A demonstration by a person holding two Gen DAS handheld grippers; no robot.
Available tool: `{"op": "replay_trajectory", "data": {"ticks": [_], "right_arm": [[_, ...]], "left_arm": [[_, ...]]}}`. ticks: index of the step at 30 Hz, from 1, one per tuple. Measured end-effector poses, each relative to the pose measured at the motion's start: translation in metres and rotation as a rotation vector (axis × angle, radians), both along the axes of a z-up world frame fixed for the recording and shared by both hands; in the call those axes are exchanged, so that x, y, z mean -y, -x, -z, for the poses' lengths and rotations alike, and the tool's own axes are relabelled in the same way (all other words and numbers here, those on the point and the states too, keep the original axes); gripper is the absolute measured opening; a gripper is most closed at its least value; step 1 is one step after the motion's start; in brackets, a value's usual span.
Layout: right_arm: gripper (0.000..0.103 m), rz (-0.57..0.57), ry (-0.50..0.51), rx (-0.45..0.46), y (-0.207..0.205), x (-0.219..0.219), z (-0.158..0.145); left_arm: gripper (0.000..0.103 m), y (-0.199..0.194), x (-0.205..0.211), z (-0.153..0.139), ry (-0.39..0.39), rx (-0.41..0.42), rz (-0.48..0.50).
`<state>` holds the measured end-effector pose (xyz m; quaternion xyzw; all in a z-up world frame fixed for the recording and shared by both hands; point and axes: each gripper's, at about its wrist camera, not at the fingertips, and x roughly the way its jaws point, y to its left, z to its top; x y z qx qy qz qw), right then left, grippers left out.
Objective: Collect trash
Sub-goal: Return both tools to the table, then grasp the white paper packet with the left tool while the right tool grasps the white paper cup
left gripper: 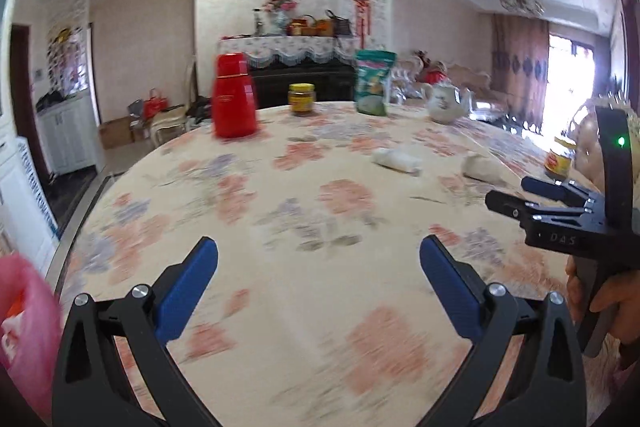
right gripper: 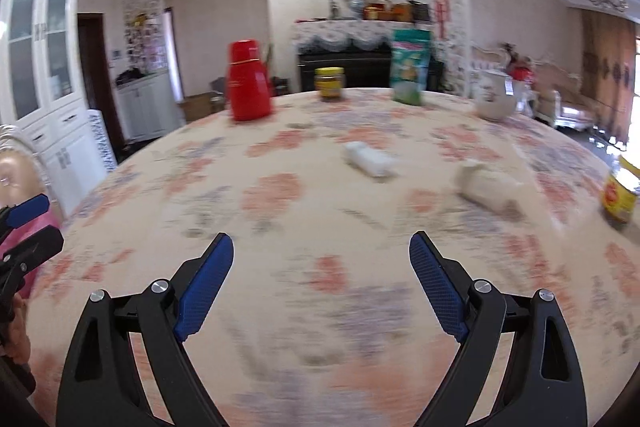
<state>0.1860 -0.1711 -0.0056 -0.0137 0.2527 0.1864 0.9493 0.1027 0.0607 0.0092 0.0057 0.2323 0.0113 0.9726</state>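
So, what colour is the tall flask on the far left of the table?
The flask is red; the right wrist view shows it best.

Bright daylight, motion blur, fisheye warping.

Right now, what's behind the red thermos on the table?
Behind the red thermos, past the table edge, are a cardboard box, white cabinets and a dark doorway. Whatever sits directly behind its body is hidden.
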Motion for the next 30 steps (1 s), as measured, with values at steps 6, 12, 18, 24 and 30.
{"op": "replay_trajectory", "data": {"ticks": [6, 12, 18, 24, 30], "right_arm": [[0.085, 0.084, 0.016, -0.026, -0.054, 0.065, 0.006], [0.085, 0.138, 0.02, -0.071, -0.12, 0.108, 0.013], [0.085, 0.136, 0.044, -0.138, -0.18, 0.123, 0.028], [0.085, 0.1, 0.109, -0.233, -0.234, 0.126, 0.042], [0.085, 0.051, 0.164, -0.249, -0.247, 0.119, 0.046]], "left_arm": [[0.098, -0.072, 0.058, 0.005, -0.016, -0.048, 0.043], [0.098, -0.155, 0.094, 0.014, 0.041, -0.123, 0.026], [0.098, -0.237, 0.108, 0.032, 0.081, -0.194, -0.084], [0.098, -0.302, 0.111, 0.044, 0.12, -0.264, -0.145], [0.098, -0.36, 0.123, 0.057, 0.112, -0.31, -0.192]]}}
